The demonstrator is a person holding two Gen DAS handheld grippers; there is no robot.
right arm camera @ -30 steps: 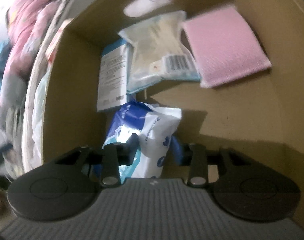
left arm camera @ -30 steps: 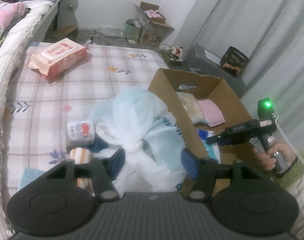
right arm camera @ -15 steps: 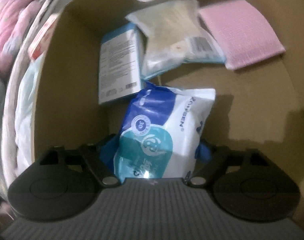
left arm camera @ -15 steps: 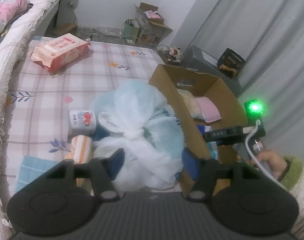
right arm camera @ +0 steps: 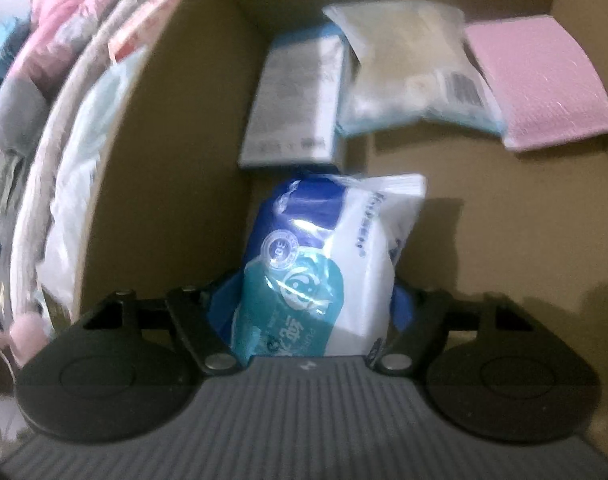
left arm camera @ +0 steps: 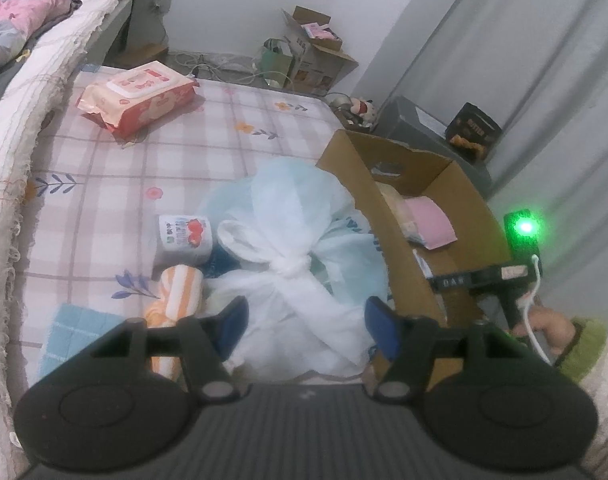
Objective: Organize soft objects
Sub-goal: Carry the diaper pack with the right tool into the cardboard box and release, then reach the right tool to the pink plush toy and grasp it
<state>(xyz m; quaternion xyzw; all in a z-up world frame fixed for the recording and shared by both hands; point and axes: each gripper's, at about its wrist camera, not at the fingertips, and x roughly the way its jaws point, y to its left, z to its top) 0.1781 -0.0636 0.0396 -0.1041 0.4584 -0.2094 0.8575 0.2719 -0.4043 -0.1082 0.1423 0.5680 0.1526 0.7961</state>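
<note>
My right gripper (right arm camera: 315, 300) stands wide around the blue-and-white plastic tissue pack (right arm camera: 323, 264) inside the brown cardboard box (right arm camera: 483, 240); I should withdraw straight, without dragging it; my left gripper (left arm camera: 305, 322) hovers unclenched, empty.

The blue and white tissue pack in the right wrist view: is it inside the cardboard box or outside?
Inside. The tissue pack has the cardboard box walls around it, beside other packets, between the right gripper fingers; whether it is gripped, cannot tell.
</note>
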